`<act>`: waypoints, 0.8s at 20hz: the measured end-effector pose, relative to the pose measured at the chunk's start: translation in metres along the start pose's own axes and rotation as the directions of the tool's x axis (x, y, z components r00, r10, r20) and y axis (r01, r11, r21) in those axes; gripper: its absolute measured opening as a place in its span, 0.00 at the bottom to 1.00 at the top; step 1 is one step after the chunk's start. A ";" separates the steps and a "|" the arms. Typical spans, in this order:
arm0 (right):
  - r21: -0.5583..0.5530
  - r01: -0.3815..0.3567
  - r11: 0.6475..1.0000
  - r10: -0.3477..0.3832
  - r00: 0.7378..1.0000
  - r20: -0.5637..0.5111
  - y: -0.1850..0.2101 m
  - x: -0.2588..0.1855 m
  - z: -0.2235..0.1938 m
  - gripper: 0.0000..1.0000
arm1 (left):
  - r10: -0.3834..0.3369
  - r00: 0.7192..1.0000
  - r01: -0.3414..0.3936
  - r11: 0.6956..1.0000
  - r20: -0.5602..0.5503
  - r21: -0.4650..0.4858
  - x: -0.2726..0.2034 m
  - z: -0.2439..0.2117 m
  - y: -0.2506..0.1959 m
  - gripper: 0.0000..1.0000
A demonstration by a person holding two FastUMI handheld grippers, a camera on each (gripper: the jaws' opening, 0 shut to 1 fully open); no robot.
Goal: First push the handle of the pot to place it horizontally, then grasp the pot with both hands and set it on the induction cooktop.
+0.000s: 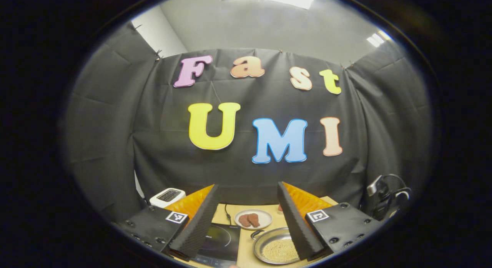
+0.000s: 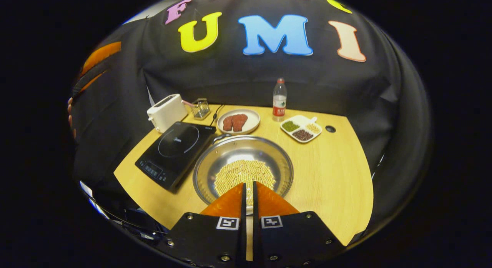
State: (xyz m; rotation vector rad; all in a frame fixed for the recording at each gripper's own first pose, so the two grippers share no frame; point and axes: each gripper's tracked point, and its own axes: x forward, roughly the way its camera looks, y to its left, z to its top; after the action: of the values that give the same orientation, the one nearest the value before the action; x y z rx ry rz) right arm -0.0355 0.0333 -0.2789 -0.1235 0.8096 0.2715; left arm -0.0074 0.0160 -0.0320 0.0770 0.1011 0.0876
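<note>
Left claw (image 1: 246, 218) is spread wide, up off the table (image 2: 326, 172). Cooktop (image 2: 175, 152) sits by the table's left edge, pot (image 2: 243, 172) just right of it near the front, my right claw (image 2: 248, 195) pinched nearly closed over its near rim.

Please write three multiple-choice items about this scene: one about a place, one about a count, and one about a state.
1. Where does the pot stand?
A. on the induction cooktop
B. on the table beside the cooktop
C. on the toaster

2. How many compartments does the divided dish have?
A. two
B. three
C. five

3. How are the right tongs?
A. wide open
B. closed, nearly touching
C. holding the bottle

Answers: 1 B, the pot rests on the table right of the induction cooktop; 2 B, three separate fills are visible; 3 B, only a thin gap remains, over the pot's near rim.
</note>
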 end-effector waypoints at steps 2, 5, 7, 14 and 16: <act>0.012 -0.002 1.000 0.003 0.996 -0.084 -0.003 0.008 -0.024 0.07 | 0.007 1.000 -0.007 1.000 -0.004 0.003 0.000 -0.002 0.001 0.97; 0.042 -0.007 0.999 0.015 0.980 -0.197 -0.005 0.019 -0.059 0.07 | 0.018 1.000 -0.017 1.000 -0.016 0.007 -0.002 -0.008 0.003 0.97; 0.068 -0.005 0.998 0.023 0.966 -0.257 -0.006 0.025 -0.074 0.07 | 0.024 0.999 -0.024 1.000 -0.021 0.005 -0.005 -0.010 0.004 0.99; 0.134 0.005 0.991 0.044 0.933 -0.358 -0.008 0.051 -0.101 0.07 | 0.056 0.998 -0.056 0.998 -0.038 0.009 -0.009 -0.015 0.008 0.99; 0.149 -0.005 0.989 0.061 0.927 -0.371 -0.003 0.058 -0.103 0.06 | 0.065 0.997 -0.065 0.998 -0.040 0.009 -0.010 -0.015 0.009 0.99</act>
State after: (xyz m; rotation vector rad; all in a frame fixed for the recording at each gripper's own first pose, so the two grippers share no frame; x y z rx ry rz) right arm -0.0687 0.0198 -0.3915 -0.0232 1.2106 0.2221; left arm -0.0198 0.0247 -0.0446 0.0864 0.1394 0.1536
